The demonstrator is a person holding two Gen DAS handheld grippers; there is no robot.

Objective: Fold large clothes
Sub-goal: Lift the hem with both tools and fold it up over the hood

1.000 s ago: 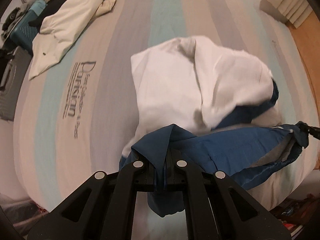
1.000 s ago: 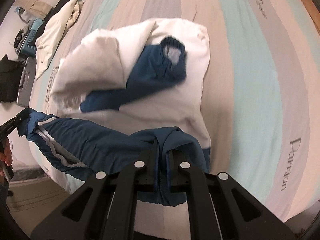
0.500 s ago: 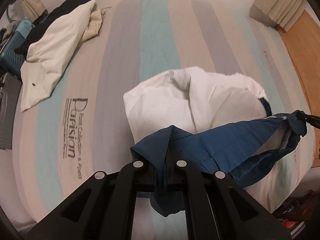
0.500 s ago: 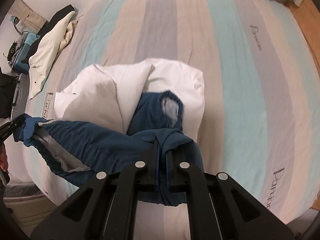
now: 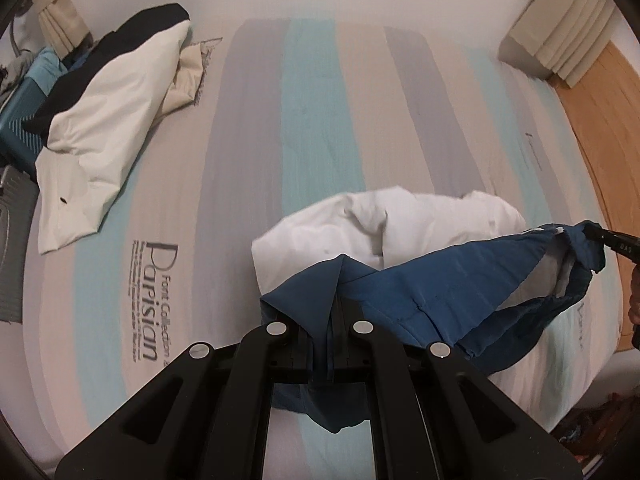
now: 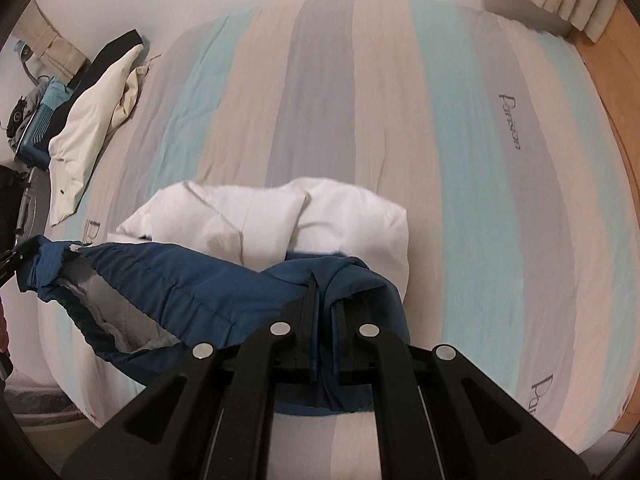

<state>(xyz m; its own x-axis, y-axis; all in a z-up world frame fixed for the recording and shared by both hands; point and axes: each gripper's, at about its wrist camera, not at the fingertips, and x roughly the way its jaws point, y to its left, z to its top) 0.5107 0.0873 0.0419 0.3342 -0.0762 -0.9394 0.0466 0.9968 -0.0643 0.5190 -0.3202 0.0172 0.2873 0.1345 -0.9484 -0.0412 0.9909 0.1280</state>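
Over the striped bed (image 5: 320, 128), both claws, left claw (image 5: 331, 344) and right claw (image 6: 325, 336), clench the blue-and-white jacket (image 5: 452, 280)'s hem, but slick fabric could slip out mid-lift.

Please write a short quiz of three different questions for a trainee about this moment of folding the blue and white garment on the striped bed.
1. True or false: both tongs are shut on the blue hem of the blue-and-white jacket.
2. What lies at the far left corner of the striped bedsheet?
A. cream-and-black garment
B. red towel
3. The jacket's white part rests on the ____.

Key: 1 true: left tongs, right tongs. 2 A. 3 bedsheet.
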